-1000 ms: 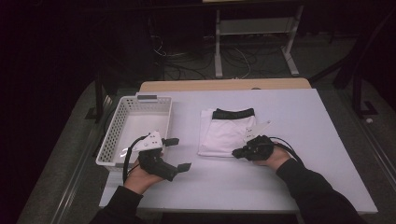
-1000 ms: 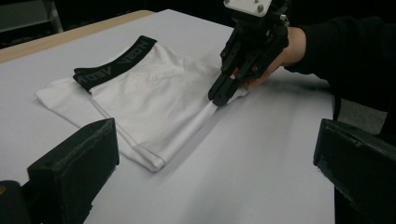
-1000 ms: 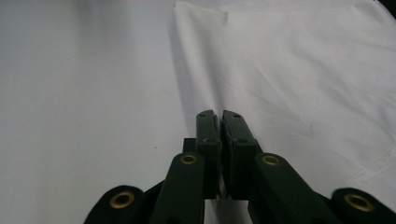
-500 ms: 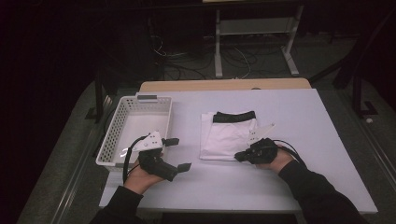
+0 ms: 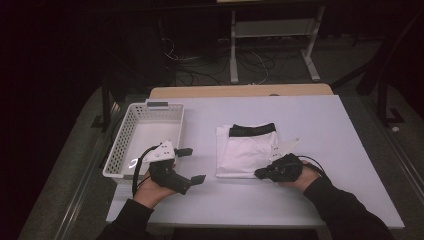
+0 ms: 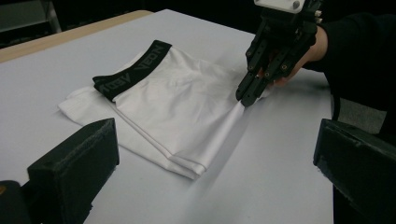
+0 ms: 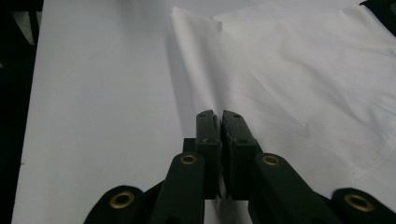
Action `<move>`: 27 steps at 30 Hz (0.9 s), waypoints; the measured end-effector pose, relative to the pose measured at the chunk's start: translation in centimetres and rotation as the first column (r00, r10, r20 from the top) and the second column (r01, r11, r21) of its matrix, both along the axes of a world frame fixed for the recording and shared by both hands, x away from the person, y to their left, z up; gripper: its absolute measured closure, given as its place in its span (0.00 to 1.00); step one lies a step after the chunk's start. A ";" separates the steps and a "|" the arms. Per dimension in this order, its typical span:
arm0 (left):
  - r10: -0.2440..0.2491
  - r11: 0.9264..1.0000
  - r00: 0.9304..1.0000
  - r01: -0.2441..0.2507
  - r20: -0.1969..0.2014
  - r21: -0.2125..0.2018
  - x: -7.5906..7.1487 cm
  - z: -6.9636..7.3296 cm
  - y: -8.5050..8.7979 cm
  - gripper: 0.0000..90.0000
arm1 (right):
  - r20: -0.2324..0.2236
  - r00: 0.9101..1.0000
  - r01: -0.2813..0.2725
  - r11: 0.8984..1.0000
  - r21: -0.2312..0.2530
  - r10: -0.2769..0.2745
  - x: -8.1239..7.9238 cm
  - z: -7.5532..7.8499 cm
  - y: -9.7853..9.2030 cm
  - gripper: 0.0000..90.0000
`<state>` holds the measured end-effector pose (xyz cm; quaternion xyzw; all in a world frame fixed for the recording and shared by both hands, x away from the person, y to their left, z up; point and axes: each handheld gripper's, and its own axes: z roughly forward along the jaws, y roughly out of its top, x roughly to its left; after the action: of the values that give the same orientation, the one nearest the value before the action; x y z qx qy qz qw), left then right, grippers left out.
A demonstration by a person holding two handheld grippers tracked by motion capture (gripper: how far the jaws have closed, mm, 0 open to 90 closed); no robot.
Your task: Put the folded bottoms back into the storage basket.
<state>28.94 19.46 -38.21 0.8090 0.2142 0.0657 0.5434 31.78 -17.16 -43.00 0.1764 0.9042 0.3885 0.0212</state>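
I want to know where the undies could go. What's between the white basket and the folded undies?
Bare table. In the high view, only white tabletop lies between the basket and the folded underwear; the left gripper sits nearer the front edge.

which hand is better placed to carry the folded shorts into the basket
Right, most likely. The right tongs are shut on the near edge of the white shorts. The left tongs stand open, apart from them, beside the basket.
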 end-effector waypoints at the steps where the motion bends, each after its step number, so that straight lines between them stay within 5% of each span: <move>1: 0.000 1.000 1.000 0.000 0.000 0.000 0.0 0.0 0.0 0.00 | 0.002 1.000 -0.004 1.000 0.000 0.004 -0.1 0.0 0.0 0.95; 27: -0.002 1.000 1.000 0.002 0.001 -0.005 -0.1 0.1 -0.1 0.00 | -0.001 0.999 -0.032 0.999 0.007 0.032 -2.7 0.2 0.2 0.95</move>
<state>28.84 19.33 -38.15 0.8080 0.2130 0.0650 0.5455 29.12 -16.95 -42.81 0.1620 0.9055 0.3920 0.0138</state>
